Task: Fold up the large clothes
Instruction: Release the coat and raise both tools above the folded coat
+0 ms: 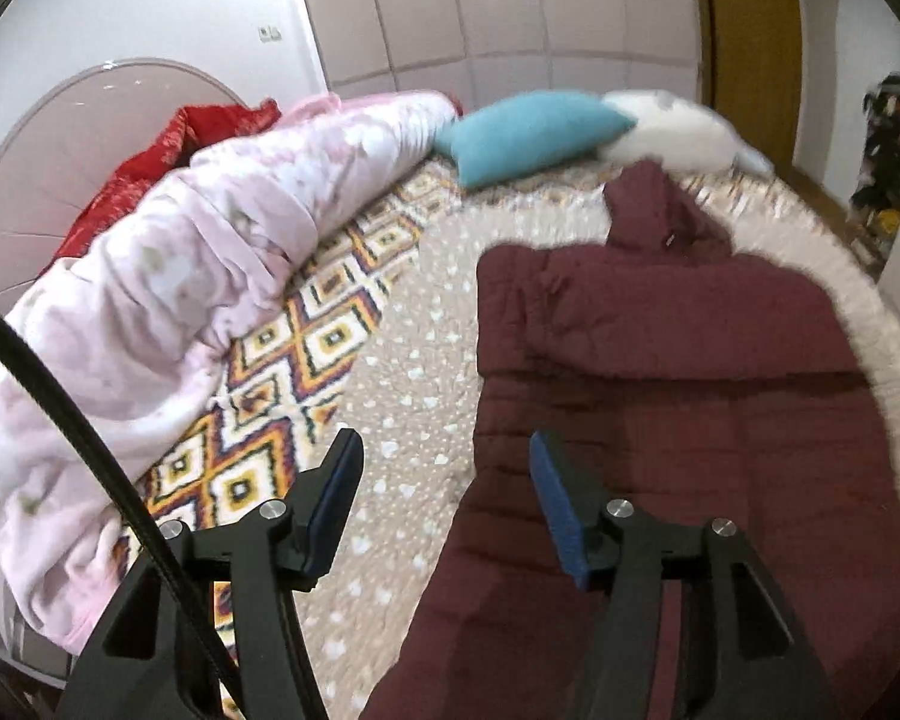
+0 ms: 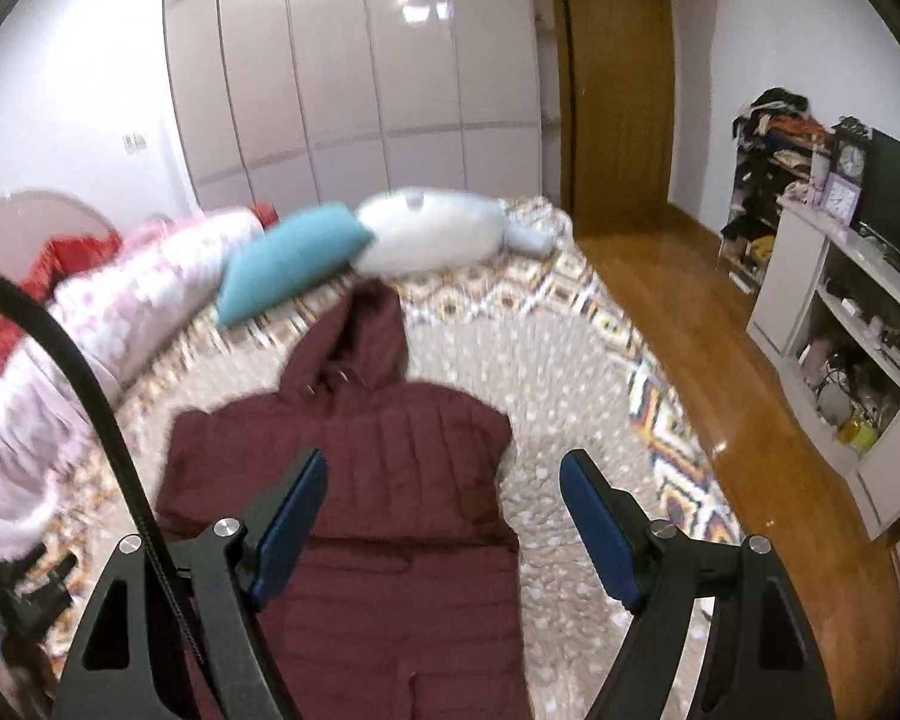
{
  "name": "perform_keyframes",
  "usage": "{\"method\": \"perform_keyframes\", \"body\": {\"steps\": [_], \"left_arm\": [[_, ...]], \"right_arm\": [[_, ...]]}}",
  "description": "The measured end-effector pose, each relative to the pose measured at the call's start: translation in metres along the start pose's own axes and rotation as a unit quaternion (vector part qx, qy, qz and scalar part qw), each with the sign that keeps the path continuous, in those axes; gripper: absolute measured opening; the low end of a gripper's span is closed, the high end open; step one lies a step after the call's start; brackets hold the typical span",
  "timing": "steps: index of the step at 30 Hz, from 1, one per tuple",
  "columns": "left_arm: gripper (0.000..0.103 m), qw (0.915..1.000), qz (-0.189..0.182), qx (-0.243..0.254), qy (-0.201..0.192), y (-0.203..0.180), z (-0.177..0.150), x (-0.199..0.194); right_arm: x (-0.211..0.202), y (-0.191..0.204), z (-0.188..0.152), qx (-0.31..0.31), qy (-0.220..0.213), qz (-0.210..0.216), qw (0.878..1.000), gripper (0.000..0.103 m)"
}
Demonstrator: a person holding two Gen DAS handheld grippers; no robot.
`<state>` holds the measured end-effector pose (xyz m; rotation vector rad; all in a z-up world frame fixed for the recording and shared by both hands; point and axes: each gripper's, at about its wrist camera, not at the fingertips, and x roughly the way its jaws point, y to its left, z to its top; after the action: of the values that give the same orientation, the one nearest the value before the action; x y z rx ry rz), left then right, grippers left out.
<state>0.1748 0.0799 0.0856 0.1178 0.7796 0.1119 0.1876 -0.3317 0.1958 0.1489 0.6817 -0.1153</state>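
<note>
A large maroon quilted hooded coat [image 1: 660,372] lies flat on the bed, hood pointing to the far side and sleeves folded in over the body; it also shows in the right wrist view [image 2: 360,468]. My left gripper [image 1: 444,450] is open and empty, held above the coat's left edge and the bedspread. My right gripper [image 2: 444,474] is open and empty, held above the coat's right side. The left gripper's body [image 2: 18,588] shows at the left edge of the right wrist view.
The bed has a beige heart-print cover [image 1: 402,372] over a diamond-pattern spread [image 2: 570,288]. A rolled pink duvet [image 1: 168,300], a red blanket [image 1: 168,144], a teal pillow [image 1: 528,132] and a white pillow [image 2: 432,234] lie along the far side. Wooden floor [image 2: 750,396] and white shelves [image 2: 858,324] are to the right.
</note>
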Motion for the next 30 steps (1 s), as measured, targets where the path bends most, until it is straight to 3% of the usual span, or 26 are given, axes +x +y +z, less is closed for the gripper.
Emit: {"method": "perform_keyframes", "body": {"steps": [9, 14, 17, 19, 22, 25, 30], "left_arm": [[0.057, 0.9924, -0.047, -0.016, -0.113, 0.038, 0.023, -0.186], [0.072, 0.9825, -0.034, -0.018, -0.182, 0.063, 0.048, -0.271], [0.075, 0.9783, -0.003, -0.02, -0.206, 0.068, 0.061, -0.288], [0.077, 0.9781, 0.006, -0.022, -0.207, 0.067, 0.067, -0.282], [0.077, 0.9841, -0.002, -0.029, -0.175, 0.058, 0.066, -0.243], [0.077, 0.991, -0.011, -0.023, -0.131, 0.04, 0.056, -0.185], [0.077, 0.9968, -0.007, -0.022, -0.077, 0.011, 0.023, -0.086]], "right_arm": [[-0.186, -0.011, 0.035, 0.066, -0.081, 0.044, 0.994, 0.084], [-0.304, -0.002, 0.069, 0.049, -0.17, 0.007, 0.984, 0.087], [-0.36, 0.012, 0.092, 0.038, -0.227, -0.022, 0.973, 0.092], [-0.379, 0.024, 0.105, 0.045, -0.245, -0.024, 0.968, 0.093], [-0.376, 0.048, 0.116, 0.041, -0.244, -0.012, 0.969, 0.093], [-0.341, 0.076, 0.119, 0.015, -0.222, -0.015, 0.975, 0.093], [-0.24, 0.105, 0.112, -0.014, -0.139, -0.021, 0.99, 0.093]]}}
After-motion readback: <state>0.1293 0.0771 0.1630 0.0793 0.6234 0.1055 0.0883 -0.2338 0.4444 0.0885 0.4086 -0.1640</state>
